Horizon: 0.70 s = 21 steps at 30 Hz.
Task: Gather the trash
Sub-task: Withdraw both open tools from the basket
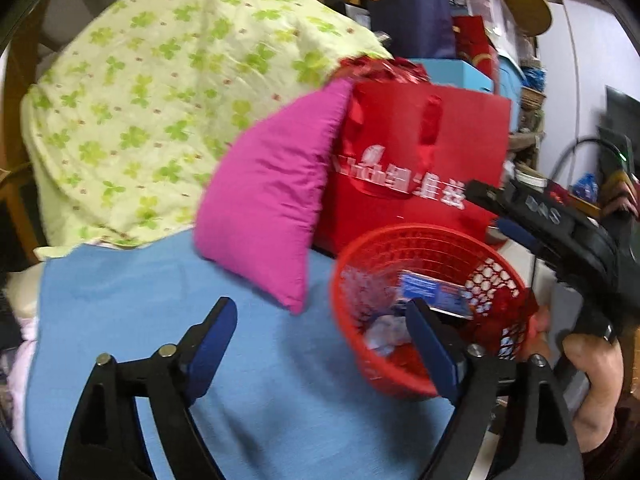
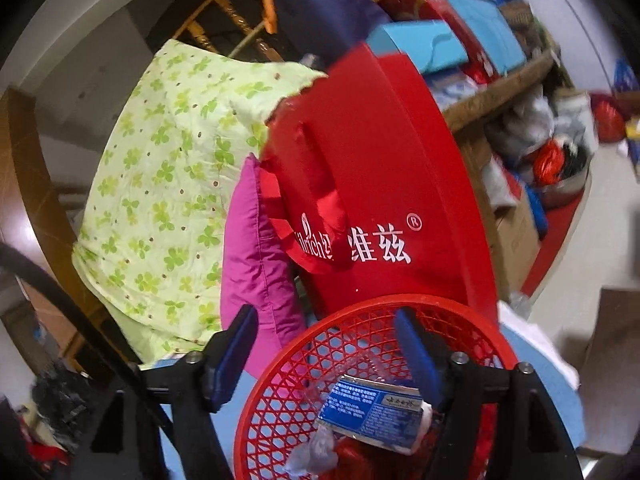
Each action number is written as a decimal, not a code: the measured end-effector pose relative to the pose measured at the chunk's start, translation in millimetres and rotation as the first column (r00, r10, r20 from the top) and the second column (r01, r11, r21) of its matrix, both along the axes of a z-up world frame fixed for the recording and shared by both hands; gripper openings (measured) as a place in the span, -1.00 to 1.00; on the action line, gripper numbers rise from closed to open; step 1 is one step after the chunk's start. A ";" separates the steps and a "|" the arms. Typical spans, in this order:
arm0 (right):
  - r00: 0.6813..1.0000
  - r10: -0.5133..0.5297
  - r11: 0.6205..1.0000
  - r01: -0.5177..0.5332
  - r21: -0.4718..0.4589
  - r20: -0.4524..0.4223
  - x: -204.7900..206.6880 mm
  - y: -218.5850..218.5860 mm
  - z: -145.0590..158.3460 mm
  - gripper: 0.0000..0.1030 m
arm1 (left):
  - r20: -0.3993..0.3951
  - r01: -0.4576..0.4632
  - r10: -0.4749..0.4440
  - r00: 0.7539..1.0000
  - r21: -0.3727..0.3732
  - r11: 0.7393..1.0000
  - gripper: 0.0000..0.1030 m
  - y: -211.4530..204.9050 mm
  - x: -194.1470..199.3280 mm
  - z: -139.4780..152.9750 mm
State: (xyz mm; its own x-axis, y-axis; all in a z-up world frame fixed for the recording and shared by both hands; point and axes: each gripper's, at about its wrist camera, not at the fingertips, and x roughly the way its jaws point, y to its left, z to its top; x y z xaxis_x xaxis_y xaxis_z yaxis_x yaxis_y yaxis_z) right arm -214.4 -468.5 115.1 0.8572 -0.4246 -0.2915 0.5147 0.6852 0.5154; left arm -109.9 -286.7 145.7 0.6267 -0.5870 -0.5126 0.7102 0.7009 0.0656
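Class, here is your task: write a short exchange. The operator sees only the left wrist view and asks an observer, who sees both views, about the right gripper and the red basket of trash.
Operator: My left wrist view shows the right gripper only side-on. Is it open?
Observer: Yes. Its fingers are spread wide with nothing between them, and one finger is over the opening of the red basket.
Operator: The blue packet in there is blurred for me. How does it lie?
Observer: It lies on top of the other scraps, with its blue face and white print upward.
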 end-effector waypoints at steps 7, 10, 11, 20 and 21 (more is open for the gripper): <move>0.998 -0.004 0.988 -0.004 -0.152 -0.055 -32.6 73.1 15.4 0.66 | 0.055 -0.121 0.121 0.991 -0.004 0.993 0.82 64.6 -4.0 27.6; 0.996 0.020 0.980 -0.037 -0.195 -0.088 -44.5 104.1 23.2 0.67 | 0.067 -0.166 0.166 0.984 -0.010 0.986 0.83 89.4 -7.1 38.7; 0.995 0.028 0.978 -0.048 -0.205 -0.100 -45.9 111.1 25.6 0.67 | 0.071 -0.185 0.186 0.980 -0.017 0.983 0.83 99.3 -8.7 42.7; 0.980 0.086 0.947 -0.136 -0.291 -0.180 -73.6 185.9 66.2 0.67 | 0.138 -0.304 0.310 0.941 -0.065 0.951 0.96 154.9 -30.1 68.6; 0.978 0.095 0.943 -0.148 -0.297 -0.185 -77.5 194.2 71.9 0.67 | 0.146 -0.319 0.325 0.934 -0.067 0.946 0.96 160.4 -32.9 71.8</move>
State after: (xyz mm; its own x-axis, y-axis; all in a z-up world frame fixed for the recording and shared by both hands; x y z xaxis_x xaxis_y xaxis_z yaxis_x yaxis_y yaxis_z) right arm -291.9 -274.3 187.1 0.8585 -0.4115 -0.3061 0.4775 0.8591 0.1841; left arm -142.8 -126.2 217.5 0.8543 -0.3594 -0.3755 0.4299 0.8947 0.1215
